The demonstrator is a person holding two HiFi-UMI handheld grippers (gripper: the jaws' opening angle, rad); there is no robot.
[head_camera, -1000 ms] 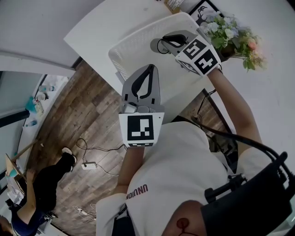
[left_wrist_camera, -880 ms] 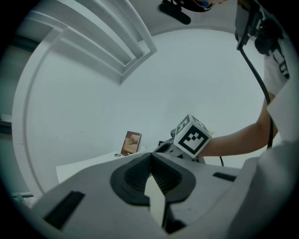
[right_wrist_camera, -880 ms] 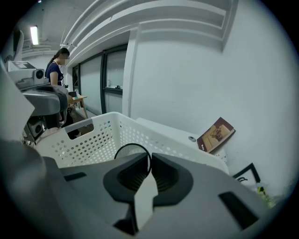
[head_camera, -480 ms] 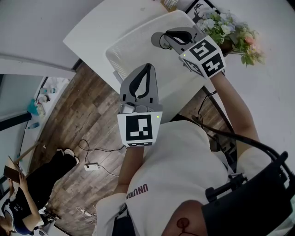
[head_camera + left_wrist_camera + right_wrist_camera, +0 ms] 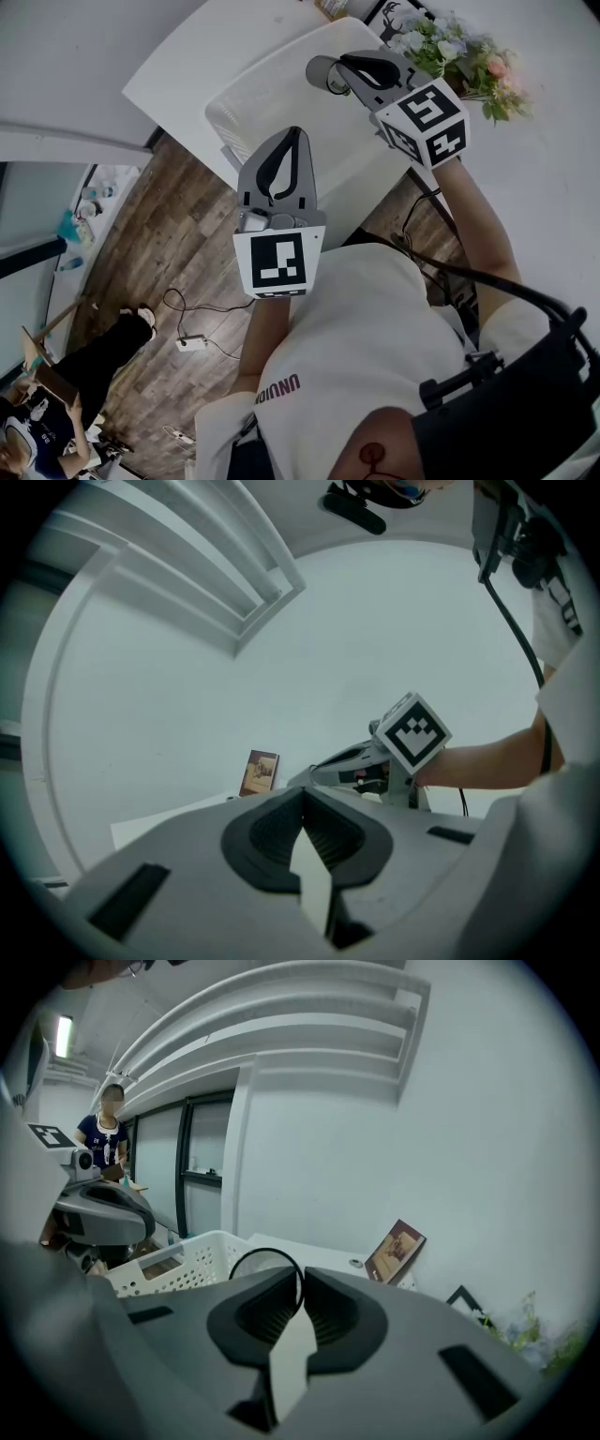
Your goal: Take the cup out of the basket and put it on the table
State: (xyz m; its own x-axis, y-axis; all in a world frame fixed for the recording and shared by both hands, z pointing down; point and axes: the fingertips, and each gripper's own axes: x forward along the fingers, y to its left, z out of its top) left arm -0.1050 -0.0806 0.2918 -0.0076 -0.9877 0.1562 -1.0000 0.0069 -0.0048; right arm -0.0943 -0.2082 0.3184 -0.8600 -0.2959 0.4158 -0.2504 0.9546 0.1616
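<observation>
Pinches rim of cup [image 5: 317, 69] in right claw [image 5: 301, 1283], above basket [image 5: 246, 108], with bare bench [image 5: 187, 66] leftward beyond its wall; left claw [image 5: 302, 810] closed, empty.

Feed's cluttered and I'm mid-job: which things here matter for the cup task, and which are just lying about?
Job: cup, gripped at its rim by the right claw; white basket; table.
Lying about: flowers; brown card leaning at the wall.
</observation>
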